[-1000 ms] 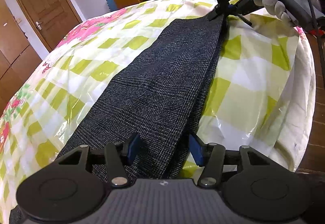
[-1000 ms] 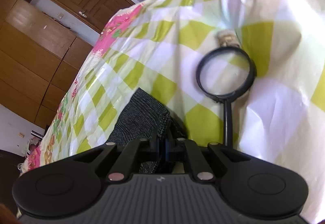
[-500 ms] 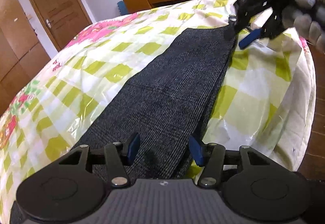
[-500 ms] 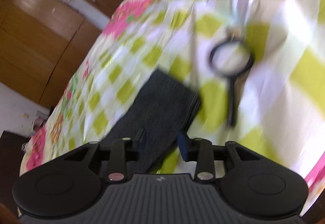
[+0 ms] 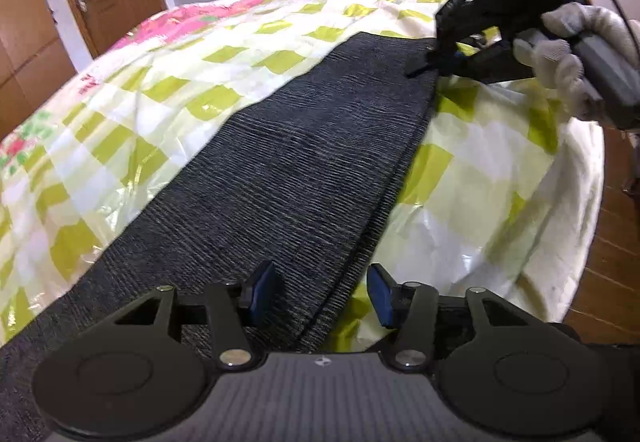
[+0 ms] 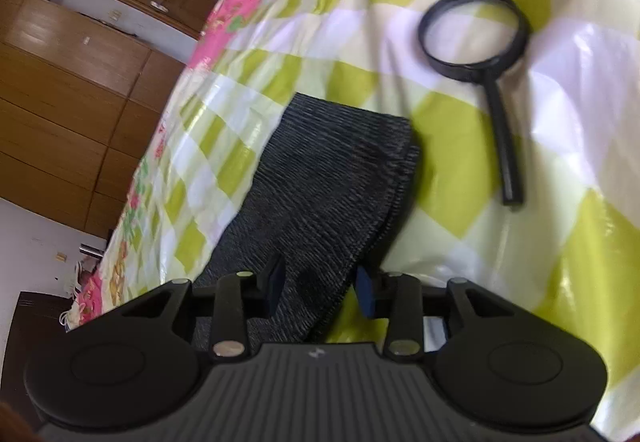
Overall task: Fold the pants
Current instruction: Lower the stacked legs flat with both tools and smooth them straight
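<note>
1. Writing readable anywhere: none; only a small white emblem marks each gripper body
2. Pants (image 5: 288, 169) lie folded lengthwise on the checked bedspread (image 5: 460, 201)
3. Left gripper (image 5: 322, 292) tilts down over their near edge, jaws apart and just closing, cloth between, unpinched
4. Right gripper (image 6: 320, 288), in a gloved hand (image 5: 568, 53), straddles the far corner, jaws parted after closing slightly
5. Magnifying glass (image 6: 480, 53) lies nearby; a small object behind it is unclear

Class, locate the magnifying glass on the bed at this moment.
In the right wrist view, the magnifying glass lies flat on the checked bedspread, upper right, just beyond and right of the end of the folded dark pants.
</note>
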Motion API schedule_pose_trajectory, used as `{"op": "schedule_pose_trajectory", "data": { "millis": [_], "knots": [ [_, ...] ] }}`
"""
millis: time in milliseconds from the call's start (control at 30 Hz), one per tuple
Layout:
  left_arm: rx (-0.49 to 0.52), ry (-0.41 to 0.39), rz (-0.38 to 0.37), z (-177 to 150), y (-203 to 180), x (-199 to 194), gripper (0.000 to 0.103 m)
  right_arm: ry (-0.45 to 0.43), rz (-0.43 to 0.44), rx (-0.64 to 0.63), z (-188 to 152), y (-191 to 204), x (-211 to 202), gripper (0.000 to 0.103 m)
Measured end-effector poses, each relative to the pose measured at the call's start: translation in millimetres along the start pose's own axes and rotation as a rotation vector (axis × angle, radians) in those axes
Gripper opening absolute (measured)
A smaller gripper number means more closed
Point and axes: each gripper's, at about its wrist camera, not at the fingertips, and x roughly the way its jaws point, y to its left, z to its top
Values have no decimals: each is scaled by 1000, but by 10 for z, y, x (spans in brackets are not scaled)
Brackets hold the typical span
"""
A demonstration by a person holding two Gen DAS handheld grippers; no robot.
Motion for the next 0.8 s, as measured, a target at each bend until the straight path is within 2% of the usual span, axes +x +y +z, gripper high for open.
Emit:
{"op": "schedule_pose_trajectory", "data": {
  "millis": [33,67,133,233,300,400,500,533,567,600,667,700,767,800],
  "knots": [
    [3,8,-19,10,0,-5,59,-5,5,5,-12,26,11,14],
    [8,15,-30,20,-2,-5,59,-4,17,21,-10,27,32,8],
    [7,32,-71,39,-8,-7,59,-13,53,74,16,-21,34,7],
    [-10,58,-138,61,-9,21,59,-55,83,80,23,-39,-132,6],
    [-4,60,-135,67,-17,12,59,-76,71,75,9,-60,-207,6],
    [-26,49,-125,54,-1,-69,59,-49,36,73,-7,-110,-85,9],
    [-49,5,-82,15,66,-240,60,-46,66,57,-2,-45,0,15],
    [-67,-12,-68,-5,118,-301,61,-41,71,47,3,-9,35,22],
    [-87,-31,-44,-27,183,-365,61,-35,72,31,7,16,63,24],
    [-106,-45,-11,-47,253,-409,62,-33,60,12,13,45,100,23],
    [-155,-58,63,-136,419,-463,62,-41,16,12,27,57,167,8],
    [-180,-52,98,-199,511,-458,62,-42,16,24,33,42,162,7],
    [-216,12,158,-355,658,-362,62,-70,46,35,21,60,86,7],
    [-240,60,157,-452,717,-296,62,-84,49,20,9,98,45,7]
  ]
}}
